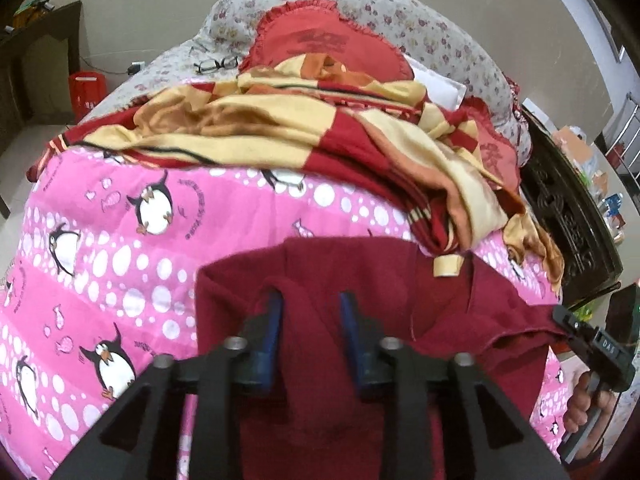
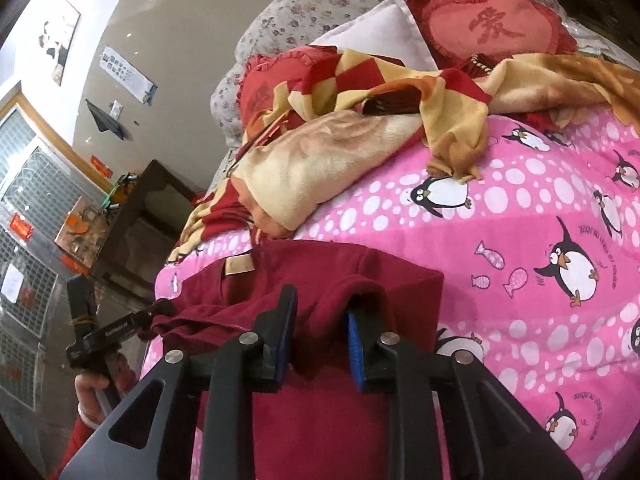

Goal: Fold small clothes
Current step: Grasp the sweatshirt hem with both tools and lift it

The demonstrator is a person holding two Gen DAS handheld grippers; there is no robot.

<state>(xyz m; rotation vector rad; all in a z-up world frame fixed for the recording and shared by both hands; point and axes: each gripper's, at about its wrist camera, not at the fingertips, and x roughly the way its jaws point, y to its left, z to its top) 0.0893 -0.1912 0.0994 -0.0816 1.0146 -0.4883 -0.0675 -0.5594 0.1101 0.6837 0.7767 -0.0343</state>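
On the near edge of the bed, over a pink quilt printed with penguins and white dots [image 1: 120,240], lies the small dark red knit garment [image 1: 360,272], spread flat with its cream neck label [image 1: 448,266] on the far side. Its long axis seems to run sideways across both views, though the part nearest the cameras is hidden behind the tools.

The left gripper [image 1: 310,336] points steeply down at one end of the garment. Its blue-padded fingers [image 1: 273,332] stand parted, and a raised fold of red cloth sits in the gap; the pads do not appear to press it.

The right gripper [image 2: 320,332] works the other end, also tilted down. Its jaws are narrower but likewise apart, with a hump of the fabric between them, loose rather than pinched. In the right wrist view the left tool appears at the garment's far corner, held by the person's hand [image 2: 94,388].

Both hands are equally near the cloth, one at each end. A crumpled red-and-cream checked blanket [image 1: 280,128] lies just behind the garment, its edge close to the label.
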